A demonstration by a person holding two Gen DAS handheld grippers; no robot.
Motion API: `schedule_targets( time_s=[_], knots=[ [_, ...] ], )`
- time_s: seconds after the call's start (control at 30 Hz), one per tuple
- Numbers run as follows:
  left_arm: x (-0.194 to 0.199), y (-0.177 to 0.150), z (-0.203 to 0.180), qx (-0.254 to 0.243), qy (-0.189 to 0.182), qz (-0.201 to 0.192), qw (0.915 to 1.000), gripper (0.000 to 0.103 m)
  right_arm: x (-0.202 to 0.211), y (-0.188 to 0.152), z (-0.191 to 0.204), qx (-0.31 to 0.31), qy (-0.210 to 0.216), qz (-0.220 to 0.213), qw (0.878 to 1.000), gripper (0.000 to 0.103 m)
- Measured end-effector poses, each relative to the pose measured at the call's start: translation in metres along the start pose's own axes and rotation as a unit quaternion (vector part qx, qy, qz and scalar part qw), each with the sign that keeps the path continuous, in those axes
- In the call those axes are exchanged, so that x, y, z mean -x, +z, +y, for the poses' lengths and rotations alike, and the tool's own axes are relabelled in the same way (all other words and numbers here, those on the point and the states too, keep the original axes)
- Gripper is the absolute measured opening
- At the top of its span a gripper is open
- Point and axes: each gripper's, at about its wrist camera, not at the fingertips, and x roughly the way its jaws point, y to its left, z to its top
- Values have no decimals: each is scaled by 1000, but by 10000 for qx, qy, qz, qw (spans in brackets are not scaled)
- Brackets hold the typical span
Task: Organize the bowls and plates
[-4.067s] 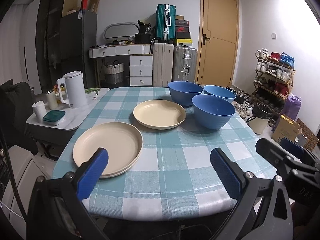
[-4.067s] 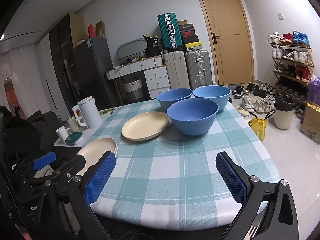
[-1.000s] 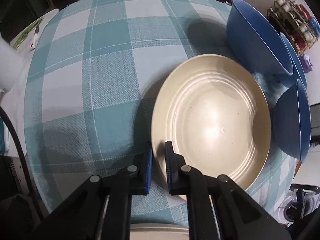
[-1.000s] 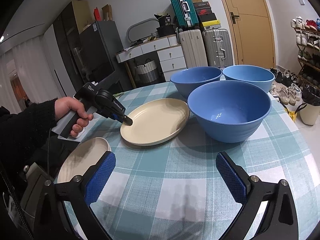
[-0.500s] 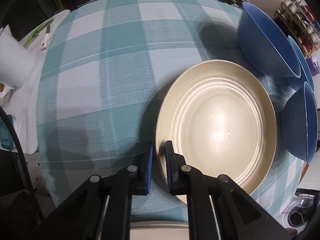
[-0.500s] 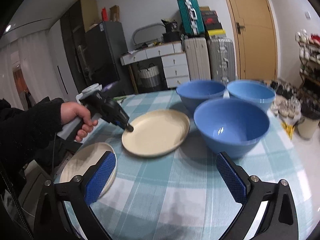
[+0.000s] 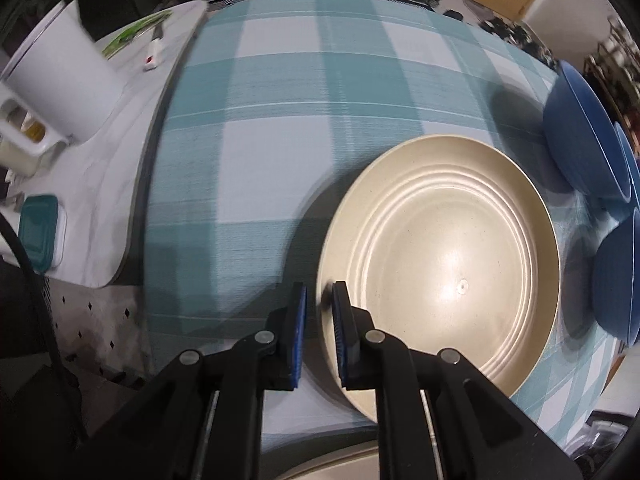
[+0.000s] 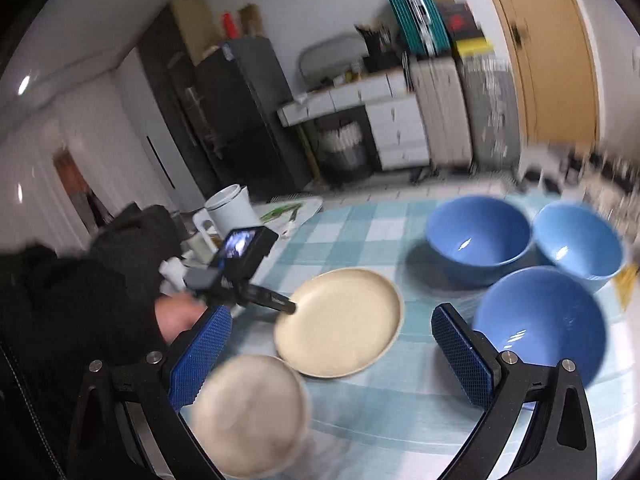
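My left gripper (image 7: 320, 312) is shut on the near-left rim of a cream plate (image 7: 444, 256) and holds it lifted above the checked table; the right wrist view shows the same plate (image 8: 340, 324) and left gripper (image 8: 290, 306). A second cream plate (image 8: 248, 412) lies near the table's front edge, its rim just showing at the bottom of the left wrist view (image 7: 340, 466). Three blue bowls (image 8: 476, 240) (image 8: 576, 240) (image 8: 540, 328) stand at the right. My right gripper (image 8: 332, 356) is open and empty above the table.
A white side table (image 7: 100, 168) at the left carries a white kettle (image 7: 56, 88) and a teal-lidded box (image 7: 40, 232). Suitcases, drawers and a fridge (image 8: 240, 120) stand at the back wall. The table edge (image 7: 148, 200) runs beside the side table.
My left gripper has lifted the plate and carried it back toward the near-left. My right gripper has risen and tilted to look down at the table.
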Motion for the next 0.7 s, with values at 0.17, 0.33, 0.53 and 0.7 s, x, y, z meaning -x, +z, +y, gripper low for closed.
schedule_targets(
  time_s=[0.17,0.33,0.53,0.7],
  knots=[
    [-5,1,5,31,-83,-40,10000,15,-67,44,2,-199,-106,1078,9939,102],
    [-8,-2,18,212,-289,-95,9993,18,-137,41,-14,-141,-596,1840,9810,102],
    [-8,-6,20,198,-431,-81,9988,18,-190,30,-48,-300,-979,2362,9663,102],
    [-6,-2,21,206,-476,-118,9986,20,-219,16,-66,-392,-1175,2615,9572,100]
  ],
)
